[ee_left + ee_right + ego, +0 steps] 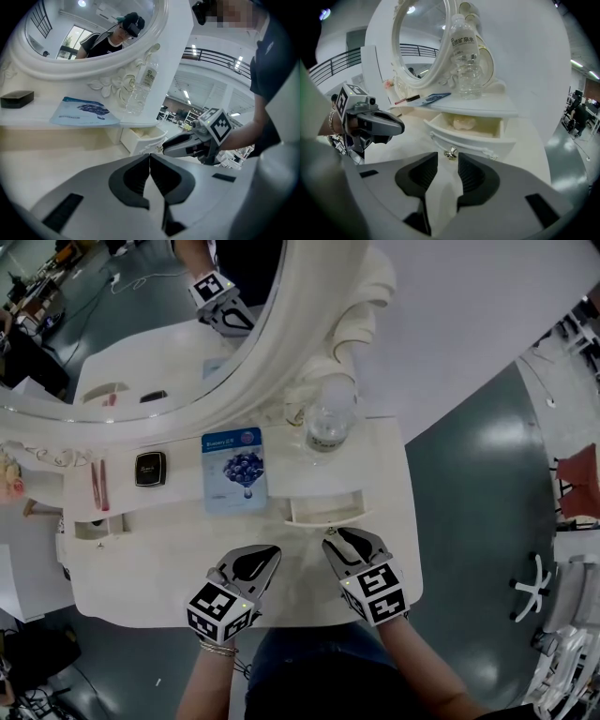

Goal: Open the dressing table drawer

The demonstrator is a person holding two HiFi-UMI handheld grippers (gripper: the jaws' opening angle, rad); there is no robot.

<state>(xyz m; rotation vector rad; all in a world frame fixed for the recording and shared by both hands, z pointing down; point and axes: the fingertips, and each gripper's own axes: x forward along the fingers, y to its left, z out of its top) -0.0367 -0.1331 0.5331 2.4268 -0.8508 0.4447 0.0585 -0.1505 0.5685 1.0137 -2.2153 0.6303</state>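
**Tools over the front of the table, drawer pulled out**

Left tool (266, 557) is held over the front of the white table (141, 568), pointing toward the shelf (183, 510). Its jaws are together at the tips and nothing is between them.

On the shelf, from the left, lie a thin red stick (98, 486), a small black box (150, 469) and a blue packet (234, 468), each one apart from the next. Behind them stands the round mirror (187, 324) in its white carved frame. To the right of the packet, a clear bottle (330, 418) stands upright at the foot of the frame.

Under the bottle, the drawer (464, 130) is out of the shelf front and open on top. Something pale lies inside it, but I cannot tell what it is. A small metal knob (450, 153) sits on the middle of the drawer front.

Right tool (447, 159) is just in front of this knob and points down at it. Its jaws are apart, and the knob is right at the gap between the tips. The pads do not press on it.
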